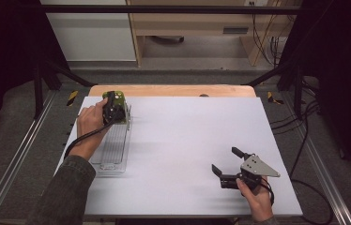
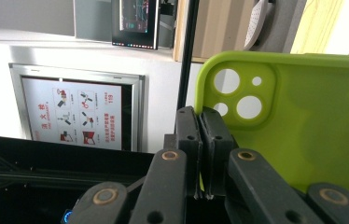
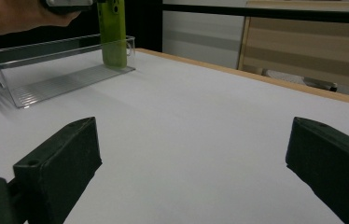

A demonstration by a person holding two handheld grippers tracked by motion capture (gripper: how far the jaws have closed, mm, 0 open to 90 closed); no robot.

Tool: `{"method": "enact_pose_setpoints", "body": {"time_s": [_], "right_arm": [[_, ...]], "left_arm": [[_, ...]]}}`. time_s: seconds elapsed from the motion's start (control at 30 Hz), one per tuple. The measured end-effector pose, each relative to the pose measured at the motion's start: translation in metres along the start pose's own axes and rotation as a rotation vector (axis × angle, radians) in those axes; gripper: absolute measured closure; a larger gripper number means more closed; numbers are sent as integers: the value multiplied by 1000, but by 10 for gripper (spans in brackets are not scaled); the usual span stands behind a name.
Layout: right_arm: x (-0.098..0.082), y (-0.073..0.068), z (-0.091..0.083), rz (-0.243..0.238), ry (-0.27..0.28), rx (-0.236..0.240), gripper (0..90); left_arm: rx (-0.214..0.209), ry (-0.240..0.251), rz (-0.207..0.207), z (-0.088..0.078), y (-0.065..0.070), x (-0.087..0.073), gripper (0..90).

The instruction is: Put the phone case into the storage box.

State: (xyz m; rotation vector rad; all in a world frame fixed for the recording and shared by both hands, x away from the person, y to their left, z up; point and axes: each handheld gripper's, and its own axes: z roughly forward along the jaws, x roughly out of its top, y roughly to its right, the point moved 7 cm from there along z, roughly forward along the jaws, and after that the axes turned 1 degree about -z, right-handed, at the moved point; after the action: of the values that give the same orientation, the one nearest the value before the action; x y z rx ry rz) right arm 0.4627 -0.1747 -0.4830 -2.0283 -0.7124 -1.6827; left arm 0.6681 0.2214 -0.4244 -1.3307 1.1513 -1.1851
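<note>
Where jaws pinch, phone case (image 2: 303, 126) edge hidden

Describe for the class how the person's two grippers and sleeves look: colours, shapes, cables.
Both tools are black. The left gripper has a black cable looping back past an olive-grey sleeve. The right gripper has blocky jaws, a grey three-cornered plate dotted with small holes, and a black cable at the wrist.

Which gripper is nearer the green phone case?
Left. The left gripper is clamped on the green phone case, over the clear bin; the right gripper sits open across the table.
</note>
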Motion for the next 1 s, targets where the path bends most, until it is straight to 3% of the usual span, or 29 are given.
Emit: {"method": "enact_pose_setpoints", "body": {"time_s": [0.27, 0.5, 0.67, 0.83, 1.0], "right_arm": [[0, 0, 0, -4, 2, 1, 31], [1, -1, 0, -4, 10, 3, 31], [1, -2, 1, -2, 10, 4, 31], [2, -1, 1, 3, 14, -1, 31], [1, 0, 1, 5, 12, 2, 31]], "left_arm": [[-3, -6, -2, 2, -2, 0, 827], [-8, -11, -80, -1, -8, -3, 651], [-13, -11, -102, -4, -10, -3, 572], [-30, -26, -196, -8, -15, -5, 506], [-29, -28, -242, -12, -20, -6, 444]]}}
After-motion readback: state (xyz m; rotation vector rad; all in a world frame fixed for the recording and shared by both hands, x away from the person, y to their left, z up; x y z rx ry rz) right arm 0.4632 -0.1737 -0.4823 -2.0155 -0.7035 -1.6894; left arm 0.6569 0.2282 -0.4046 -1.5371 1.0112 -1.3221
